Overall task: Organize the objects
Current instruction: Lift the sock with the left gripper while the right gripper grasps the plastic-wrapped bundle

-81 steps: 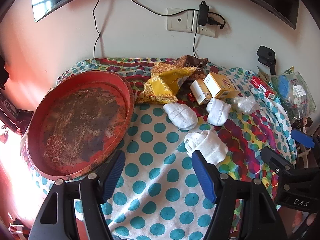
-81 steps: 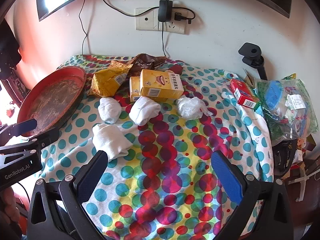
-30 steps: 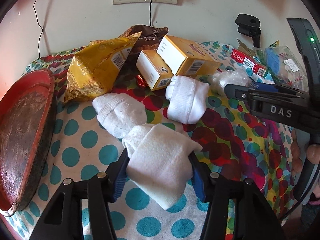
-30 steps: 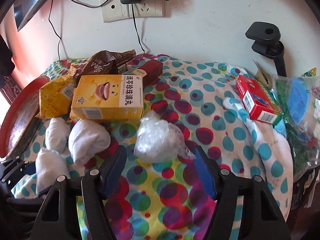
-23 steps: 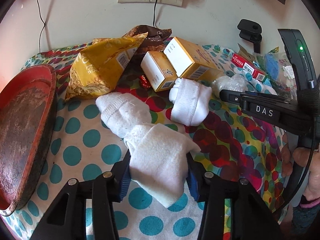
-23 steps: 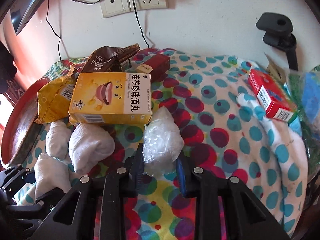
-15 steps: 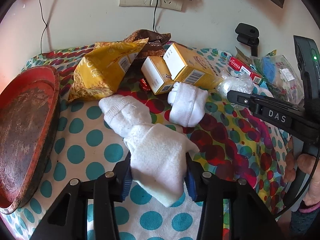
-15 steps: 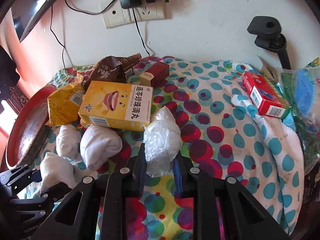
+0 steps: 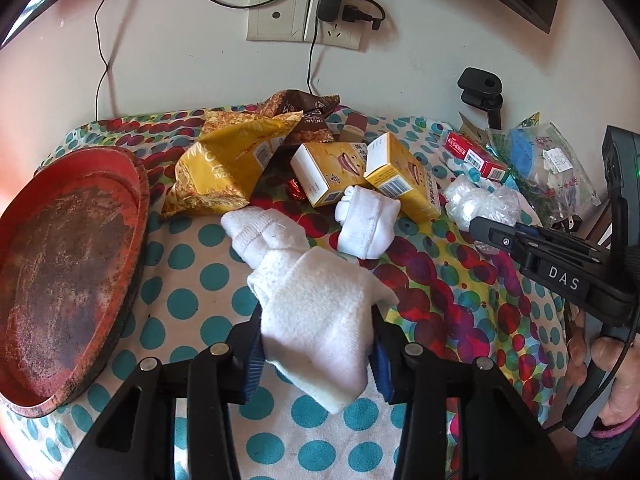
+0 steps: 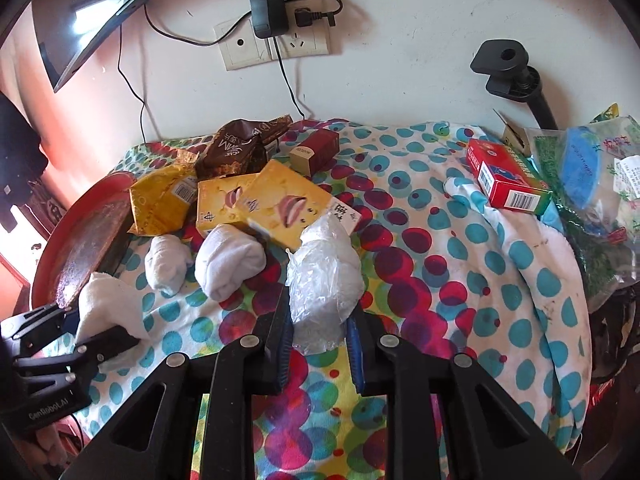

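Observation:
My left gripper (image 9: 316,320) is shut on a rolled white sock (image 9: 320,312) and holds it just above the polka-dot cloth; it also shows in the right wrist view (image 10: 108,304). My right gripper (image 10: 320,332) is shut on a clear plastic-wrapped white bundle (image 10: 324,280), seen too in the left wrist view (image 9: 480,204). Two more rolled socks (image 9: 264,232) (image 9: 366,220) lie on the cloth ahead. A worn red round tray (image 9: 60,256) sits at the left.
Two yellow boxes (image 9: 328,172) (image 9: 400,172), a yellow snack bag (image 9: 228,164) and a brown bag (image 9: 308,112) crowd the back. A red box (image 10: 508,180) and a clear bag of items (image 10: 592,184) sit at the right edge. The wall with its socket (image 9: 304,20) is behind.
Both grippers closed in from open: the left on the nearest sock, the right on the plastic bundle. Over the last half second both have lifted and drawn back slightly with their loads.

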